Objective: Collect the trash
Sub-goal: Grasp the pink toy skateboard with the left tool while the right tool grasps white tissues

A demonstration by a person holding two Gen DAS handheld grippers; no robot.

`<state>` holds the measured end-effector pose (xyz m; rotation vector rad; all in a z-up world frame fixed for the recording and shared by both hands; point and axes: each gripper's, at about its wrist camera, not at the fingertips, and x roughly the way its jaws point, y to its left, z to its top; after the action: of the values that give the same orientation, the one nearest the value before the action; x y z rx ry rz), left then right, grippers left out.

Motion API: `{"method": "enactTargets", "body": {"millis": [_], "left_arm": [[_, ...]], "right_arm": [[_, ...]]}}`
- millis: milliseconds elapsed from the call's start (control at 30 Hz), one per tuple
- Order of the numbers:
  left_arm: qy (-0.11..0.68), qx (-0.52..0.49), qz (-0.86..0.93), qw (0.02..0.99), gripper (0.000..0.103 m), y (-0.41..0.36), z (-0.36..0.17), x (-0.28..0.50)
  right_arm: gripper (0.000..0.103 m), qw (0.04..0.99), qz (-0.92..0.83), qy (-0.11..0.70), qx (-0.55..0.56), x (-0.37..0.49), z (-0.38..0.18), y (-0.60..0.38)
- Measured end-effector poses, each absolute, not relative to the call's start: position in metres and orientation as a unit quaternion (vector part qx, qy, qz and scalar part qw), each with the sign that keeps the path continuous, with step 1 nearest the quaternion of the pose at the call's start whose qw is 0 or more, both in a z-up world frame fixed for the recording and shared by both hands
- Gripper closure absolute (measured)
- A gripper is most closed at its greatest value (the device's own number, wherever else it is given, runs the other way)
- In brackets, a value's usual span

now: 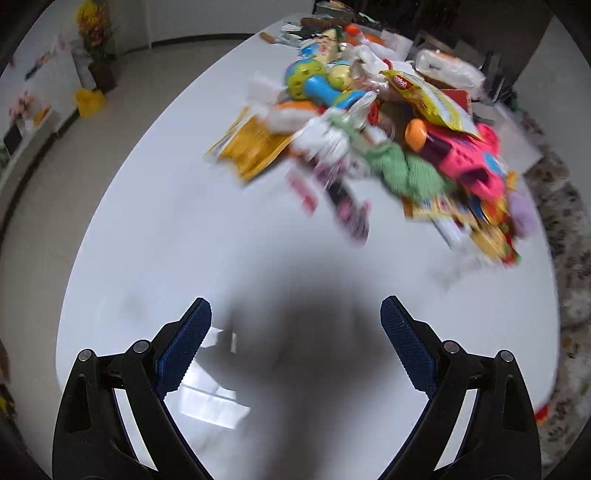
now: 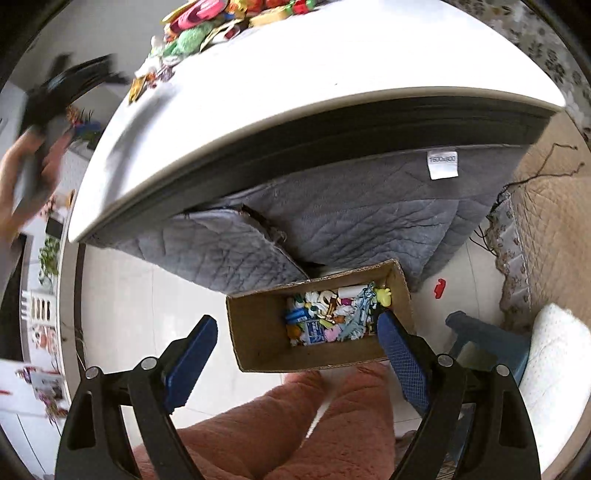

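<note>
A blurred pile of wrappers, toys and cloths (image 1: 373, 129) lies on the far part of the white table (image 1: 184, 240). My left gripper (image 1: 295, 314) is open and empty above the bare near part of the table, well short of the pile. My right gripper (image 2: 297, 328) is open and empty, held off the table's edge above a cardboard box (image 2: 258, 332) on the floor. The box holds several small pieces of trash (image 2: 332, 314). The pile also shows at the table's far end in the right wrist view (image 2: 207, 26).
A grey quilted cover (image 2: 332, 218) hangs under the table (image 2: 295, 74). An orange plush cushion (image 2: 295, 424) lies below my right gripper. A blue stool (image 2: 487, 343), a white cushion (image 2: 557, 369) and a small red object (image 2: 439, 288) are at the right. A yellow bag (image 1: 88, 101) stands on the far floor.
</note>
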<state>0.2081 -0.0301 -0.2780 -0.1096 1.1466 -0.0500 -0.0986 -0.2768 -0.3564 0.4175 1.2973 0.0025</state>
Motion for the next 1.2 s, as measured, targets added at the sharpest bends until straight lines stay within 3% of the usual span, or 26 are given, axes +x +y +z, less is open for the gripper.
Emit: {"method": "enactTargets", "body": {"millis": [233,267,333,367,400,633,900,1200], "left_arm": [[0.58,-0.033,0.027,0.813,0.013,-0.081,-0.313,0.285],[0.591,-0.041,0.032,0.805,0.017,-0.082,-0.319,0.289],[0.579,-0.028,0.041,0.814,0.036,-0.088,-0.316,0.287],[0.576,-0.024,0.037,0.816,0.059,-0.092,-0.314,0.287],[0.577,-0.018,0.031,0.816,0.073,-0.096,-0.311,0.285],[0.558,-0.047,-0.062,0.826,0.073,-0.076,-0.291,0.214],[0.548,-0.12,-0.138,0.816,0.073,0.019,-0.264,0.079],[0.54,-0.178,-0.113,0.815,0.073,0.105,-0.25,0.002]], "right_arm": [[0.016,0.787,-0.025,0.584,0.2,-0.11,-0.339,-0.282],[0.016,0.787,-0.027,0.582,0.201,-0.112,-0.338,-0.284],[0.017,0.788,-0.029,0.582,0.199,-0.115,-0.336,-0.287],[0.018,0.789,-0.03,0.581,0.198,-0.116,-0.336,-0.287],[0.019,0.789,-0.028,0.581,0.197,-0.116,-0.335,-0.288],[0.022,0.802,-0.003,0.568,0.183,-0.094,-0.32,-0.288],[0.022,0.833,0.081,0.518,0.179,-0.02,-0.274,-0.258],[0.022,0.808,0.168,0.512,0.238,0.185,-0.281,-0.159]]}}
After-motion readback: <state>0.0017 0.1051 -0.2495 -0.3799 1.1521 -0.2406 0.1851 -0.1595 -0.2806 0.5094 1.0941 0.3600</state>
